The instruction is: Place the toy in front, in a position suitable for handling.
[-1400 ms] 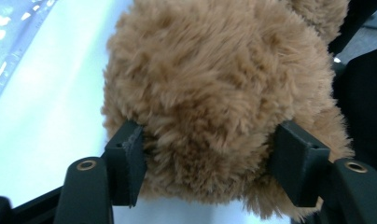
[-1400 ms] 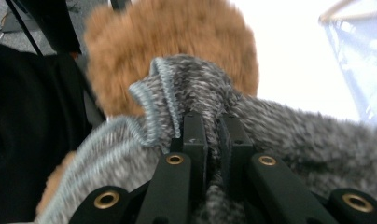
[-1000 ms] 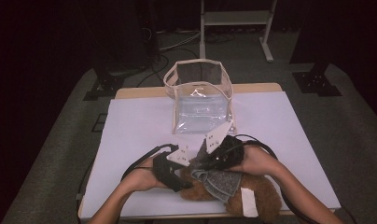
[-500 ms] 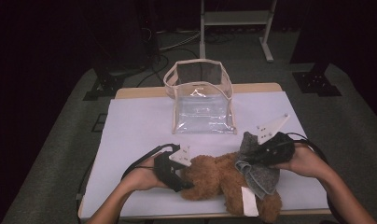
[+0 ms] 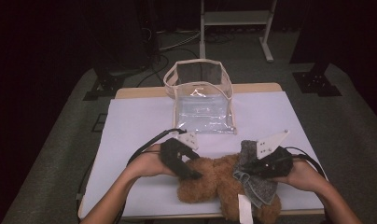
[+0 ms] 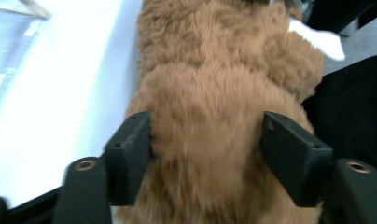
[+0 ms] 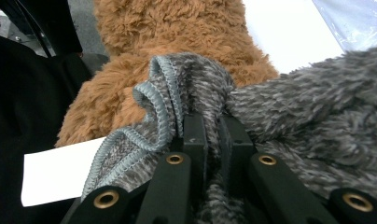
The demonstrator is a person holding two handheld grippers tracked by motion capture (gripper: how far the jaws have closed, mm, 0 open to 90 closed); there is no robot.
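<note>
A brown teddy bear (image 5: 214, 179) lies near the table's front edge, a white tag (image 5: 245, 210) at its lower end. My left gripper (image 5: 191, 172) reaches it from the left. In the left gripper view the jaws have just been closing, and both pads press into the bear's fur (image 6: 210, 93) around its body. A grey knitted garment (image 5: 259, 189) with a pale blue hem drapes over the bear's right side. My right gripper (image 5: 240, 173) is shut on a bunched fold of that garment (image 7: 308, 107), the bear (image 7: 177, 28) just behind it.
A clear plastic bag (image 5: 203, 100) with a beige rim stands open at the table's far middle. The white sheet (image 5: 130, 126) covers the tabletop. Cables trail from both grippers toward the front edge. A metal stand's legs (image 5: 235, 18) sit on the floor behind.
My right gripper has moved right with the grey garment, away from the left gripper, uncovering more of the bear. The left gripper stays on the bear, slightly higher.
</note>
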